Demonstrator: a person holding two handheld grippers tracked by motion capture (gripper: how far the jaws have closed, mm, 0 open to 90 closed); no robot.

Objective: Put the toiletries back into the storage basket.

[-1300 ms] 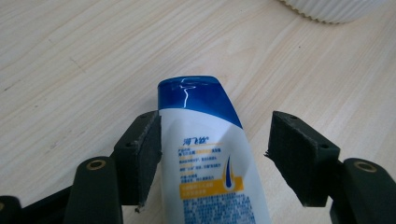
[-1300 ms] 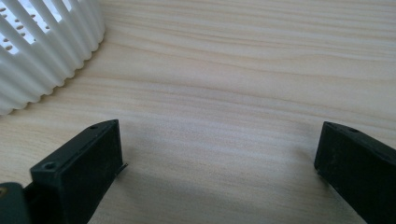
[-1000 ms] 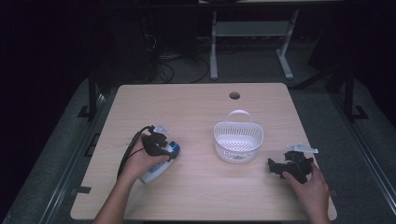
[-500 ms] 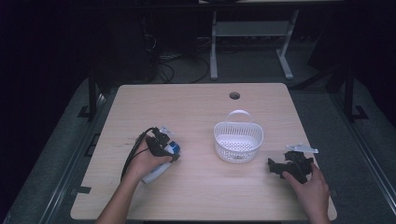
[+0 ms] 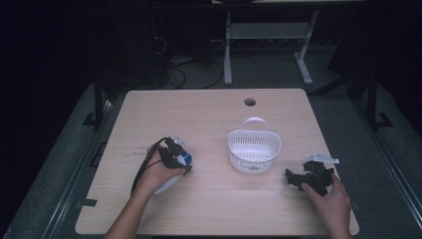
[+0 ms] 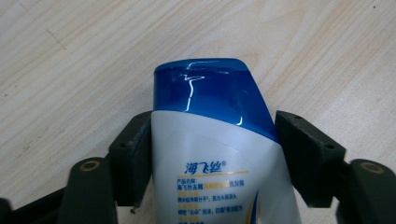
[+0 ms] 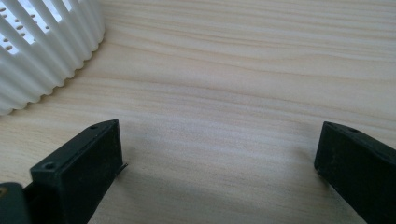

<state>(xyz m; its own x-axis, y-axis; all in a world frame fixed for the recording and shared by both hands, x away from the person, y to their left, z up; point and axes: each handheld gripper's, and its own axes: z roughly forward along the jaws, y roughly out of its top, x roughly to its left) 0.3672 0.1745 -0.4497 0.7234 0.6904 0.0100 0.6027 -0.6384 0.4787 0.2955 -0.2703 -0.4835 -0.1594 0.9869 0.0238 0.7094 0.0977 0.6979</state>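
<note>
A white shampoo bottle [image 6: 210, 158] with a blue cap [image 6: 205, 88] lies on the wooden table [image 5: 209, 119], left of the middle. My left gripper [image 6: 212, 140] comes down over it, and both pads press its sides just below the cap. These jaws have just been closing a little, with the bottle between them. In the high view the left gripper [image 5: 178, 158] covers the cap end, and the white body [image 5: 168, 186] sticks out under the hand. My right gripper [image 5: 292, 176] rests low at the table's right, open, with bare wood between its jaws [image 7: 219, 154].
A white slotted plastic basket [image 5: 235, 144] with a handle stands right of the middle, between the two hands; its ribbed wall [image 7: 42, 51] is close to the right gripper's left. A cable hole [image 5: 250, 102] lies near the table's far edge.
The left hand has shifted slightly over the bottle, so a little more of the white body shows below it. The right hand has kept still.
</note>
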